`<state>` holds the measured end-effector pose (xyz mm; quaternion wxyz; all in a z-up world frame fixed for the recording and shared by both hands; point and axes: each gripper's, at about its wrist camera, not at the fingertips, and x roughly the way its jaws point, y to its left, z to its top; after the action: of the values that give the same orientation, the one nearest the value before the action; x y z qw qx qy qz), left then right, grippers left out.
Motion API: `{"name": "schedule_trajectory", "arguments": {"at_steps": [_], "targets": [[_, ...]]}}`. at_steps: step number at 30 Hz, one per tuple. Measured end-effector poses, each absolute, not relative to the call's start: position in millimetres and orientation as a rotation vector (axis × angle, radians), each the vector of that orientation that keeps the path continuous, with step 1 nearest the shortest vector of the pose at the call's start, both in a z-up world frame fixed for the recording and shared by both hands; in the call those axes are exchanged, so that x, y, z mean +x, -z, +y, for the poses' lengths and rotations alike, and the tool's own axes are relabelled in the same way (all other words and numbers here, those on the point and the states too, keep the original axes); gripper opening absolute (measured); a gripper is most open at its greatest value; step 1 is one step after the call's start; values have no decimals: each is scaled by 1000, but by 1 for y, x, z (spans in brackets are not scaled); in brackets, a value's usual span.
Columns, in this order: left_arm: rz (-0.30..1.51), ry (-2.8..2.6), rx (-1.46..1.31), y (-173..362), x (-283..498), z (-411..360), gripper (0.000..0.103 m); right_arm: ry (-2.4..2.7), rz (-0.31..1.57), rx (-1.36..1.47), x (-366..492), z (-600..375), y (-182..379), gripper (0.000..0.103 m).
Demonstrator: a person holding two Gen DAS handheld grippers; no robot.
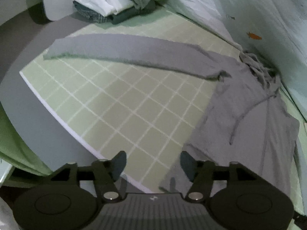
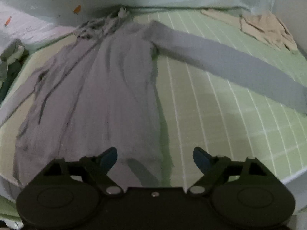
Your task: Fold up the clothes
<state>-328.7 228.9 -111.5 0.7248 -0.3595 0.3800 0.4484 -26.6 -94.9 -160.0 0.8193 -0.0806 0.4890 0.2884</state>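
Left gripper [image 1: 153,164]: jaws stood wide apart and held nothing, above the near edge of the mat, with the shirt's hem just to its right.
Right gripper [image 2: 155,158]: also spread wide and empty, over the hem of the shirt near its right edge.
Stack [image 1: 119,0]: folded clothes sat at the far left corner of the mat, a white piece and a grey one on top of darker ones.
Mat [image 1: 119,103]: a green gridded mat covered the surface.
Shirt [image 2: 99,88]: a grey long-sleeved shirt lay flat on the mat, collar toward the far side and hem toward the grippers.
Left sleeve [image 1: 119,49]: stretched straight out across the mat, away from the body.
Right sleeve [image 2: 230,61]: also laid out straight, angled to the right.
Beige cloth [image 2: 268,28]: crumpled at the far right corner, well apart from the shirt.
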Motion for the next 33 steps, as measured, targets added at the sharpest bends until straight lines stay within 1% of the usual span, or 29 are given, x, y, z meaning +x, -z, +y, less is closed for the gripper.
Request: {"name": "schedule_trajectory", "arguments": {"at_steps": [1, 2, 5, 13, 17, 21, 28, 30, 32, 33], "targets": [[830, -997, -784, 109, -329, 231, 85, -623, 1030, -165, -25, -89, 157, 103], [822, -1003, -776, 108, -329, 234, 89, -635, 1014, -161, -25, -83, 155, 103], [808, -1034, -771, 105, -334, 247, 91, -672, 995, -174, -28, -60, 151, 103], [751, -1098, -842, 110, -357, 304, 91, -723, 994, -232, -46, 1, 162, 103], [762, -1106, -833, 120, -362, 337, 91, -695, 949, -264, -54, 28, 167, 103], [766, -1119, -850, 123, -360, 370, 92, -671, 915, -259, -42, 57, 167, 103], [824, -1158, -856, 136, -339, 429, 92, -632, 825, -267, 6, 118, 158, 102], [853, -1174, -865, 143, -333, 447, 92, -601, 790, -286, 26, 138, 158, 101], [884, -1187, -868, 150, -328, 462, 92, -579, 756, -306, 45, 159, 157, 91], [903, -1194, -864, 154, -325, 468, 92, -571, 737, -313, 57, 171, 157, 89]]}}
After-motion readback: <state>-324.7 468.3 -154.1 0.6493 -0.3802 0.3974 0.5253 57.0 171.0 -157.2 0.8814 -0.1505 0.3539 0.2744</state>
